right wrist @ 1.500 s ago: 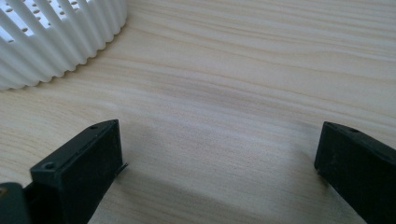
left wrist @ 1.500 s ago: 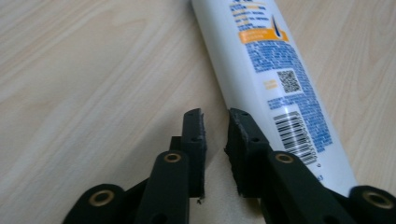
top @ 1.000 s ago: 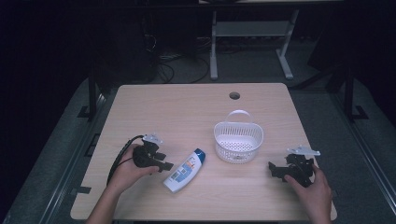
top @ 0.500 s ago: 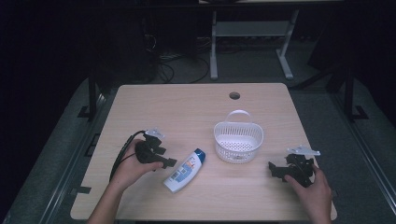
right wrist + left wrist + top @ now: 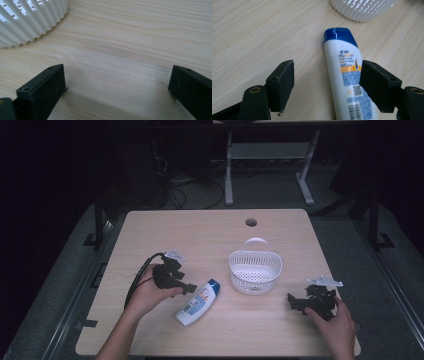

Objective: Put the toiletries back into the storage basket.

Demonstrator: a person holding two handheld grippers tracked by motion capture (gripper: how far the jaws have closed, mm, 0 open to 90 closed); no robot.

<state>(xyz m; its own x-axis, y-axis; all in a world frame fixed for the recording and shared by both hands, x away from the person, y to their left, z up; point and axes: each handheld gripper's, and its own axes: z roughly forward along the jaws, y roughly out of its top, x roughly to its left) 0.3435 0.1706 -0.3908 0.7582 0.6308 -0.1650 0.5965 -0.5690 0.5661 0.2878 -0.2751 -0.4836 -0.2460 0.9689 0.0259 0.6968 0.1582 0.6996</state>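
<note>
Lining up my left gripper, jaws apart, w/ the shampoo bottle lying flat btwn them, beside the basket; right gripper hangs spread, clear of that approach.

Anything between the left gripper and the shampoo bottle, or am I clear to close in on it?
Nothing visible stands in the way. The left gripper is open, and the shampoo bottle lies flat on the table toward its right jaw, bare wood around it. The white basket sits beyond the blue cap.
</note>
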